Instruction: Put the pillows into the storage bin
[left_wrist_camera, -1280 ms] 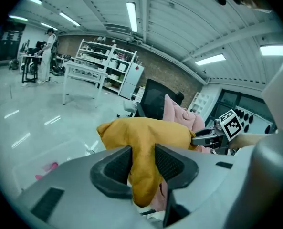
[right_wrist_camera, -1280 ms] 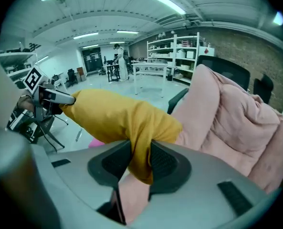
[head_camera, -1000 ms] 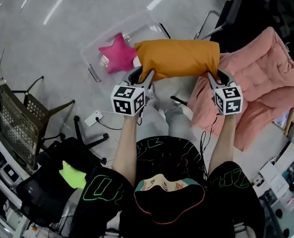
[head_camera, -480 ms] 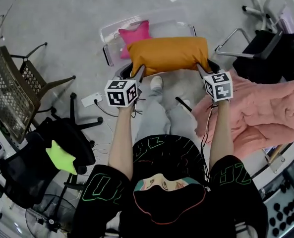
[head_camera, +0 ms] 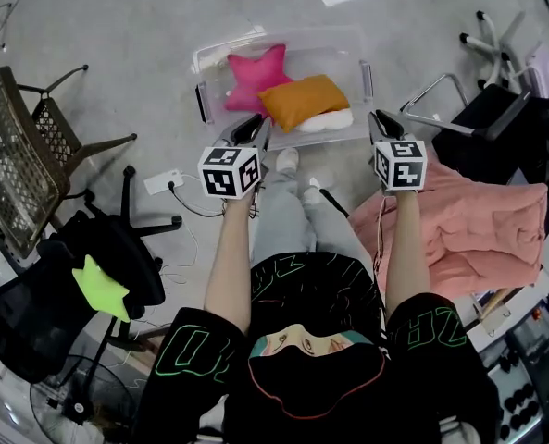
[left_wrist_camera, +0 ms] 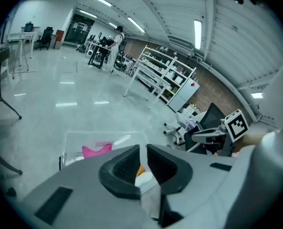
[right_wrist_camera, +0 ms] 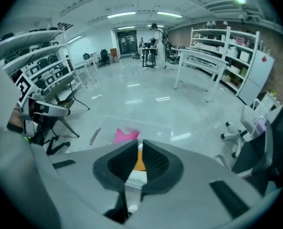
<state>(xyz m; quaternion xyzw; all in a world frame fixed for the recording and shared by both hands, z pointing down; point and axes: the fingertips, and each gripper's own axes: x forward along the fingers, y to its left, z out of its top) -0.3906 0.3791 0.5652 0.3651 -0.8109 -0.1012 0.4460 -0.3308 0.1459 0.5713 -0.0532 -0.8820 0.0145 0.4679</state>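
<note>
clear bin: one orange pillow, one pink pillow.

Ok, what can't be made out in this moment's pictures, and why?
The white pillow: head view, mostly under the orange rectangular pillow; its shape is unclear.
Floor of the clear plastic storage bin: head view, largely covered by those and the pink star-shaped pillow.
Support under the pink quilted blanket: head view, draped over.
The distant standing person: right gripper view, too small for detail.
</note>
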